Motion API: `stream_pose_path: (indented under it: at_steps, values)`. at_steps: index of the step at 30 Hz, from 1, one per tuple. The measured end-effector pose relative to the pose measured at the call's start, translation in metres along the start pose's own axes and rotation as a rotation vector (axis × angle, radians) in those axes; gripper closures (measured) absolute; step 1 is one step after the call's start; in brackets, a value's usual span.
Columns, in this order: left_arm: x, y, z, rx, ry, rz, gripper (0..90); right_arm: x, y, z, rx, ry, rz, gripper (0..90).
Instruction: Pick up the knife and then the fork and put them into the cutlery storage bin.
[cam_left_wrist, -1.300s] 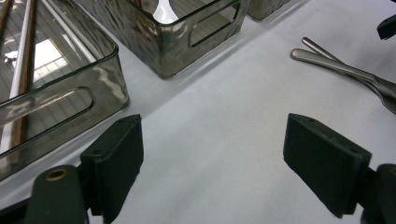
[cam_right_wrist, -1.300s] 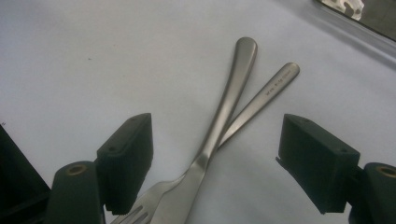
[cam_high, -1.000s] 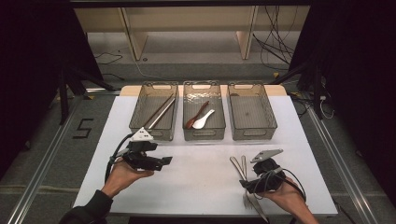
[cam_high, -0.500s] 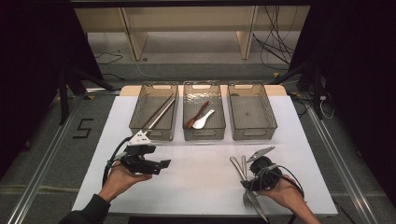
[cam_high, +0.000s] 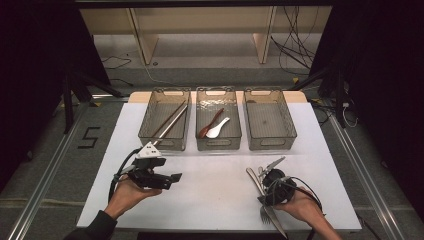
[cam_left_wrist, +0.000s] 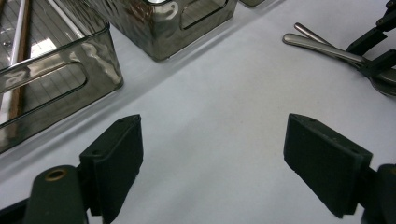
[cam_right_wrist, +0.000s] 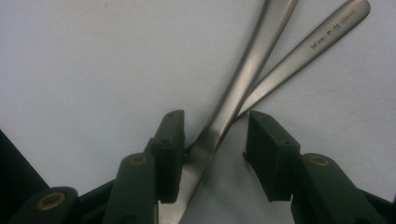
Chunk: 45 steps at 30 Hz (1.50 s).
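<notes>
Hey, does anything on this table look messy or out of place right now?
Mostly tidy. The metal cutlery lies loose and crossed on the white table near its front right, outside the three clear plastic bins, where the right gripper has just been closing its jaws around one handle. The rightmost bin holds nothing.

My right gripper (cam_right_wrist: 212, 154) points down at the table, its jaws just closing in, halfway shut. My left gripper (cam_high: 170, 179) is held level in my left hand (cam_high: 127, 194), jaws spread wide.
</notes>
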<state>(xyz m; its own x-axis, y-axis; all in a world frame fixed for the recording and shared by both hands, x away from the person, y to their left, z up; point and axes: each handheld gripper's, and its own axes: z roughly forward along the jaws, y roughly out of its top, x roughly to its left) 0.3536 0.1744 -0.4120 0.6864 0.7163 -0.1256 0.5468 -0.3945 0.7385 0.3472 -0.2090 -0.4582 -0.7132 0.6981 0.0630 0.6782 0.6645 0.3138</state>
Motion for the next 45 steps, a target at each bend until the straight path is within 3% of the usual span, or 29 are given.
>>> stream_pose_path:
  at_steps: [9, 14, 29, 37, 45]
  values:
    - [-0.001, -0.001, 0.002, 0.008, -0.008, 0.009, 19.5, -0.002, 0.004, -0.002, 0.012, 0.017, 0.017, 67.8]
    - [-0.001, -0.001, 0.002, 0.008, -0.008, 0.01, 19.7, -0.004, 0.006, -0.004, 0.01, 0.043, 0.023, 80.4]
    - [-0.002, -0.001, 0.002, 0.014, -0.005, 0.021, 20.7, -0.005, 0.004, -0.005, 0.05, 0.022, 0.0, 80.6]
    - [-0.002, -0.001, 0.003, 0.021, -0.006, 0.024, 20.8, -0.009, 0.001, -0.004, 0.051, 0.057, 0.017, 81.0]
    - [-0.002, -0.001, 0.003, 0.021, -0.003, 0.024, 20.9, -0.01, 0.0, -0.004, 0.083, 0.059, 0.01, 81.3]
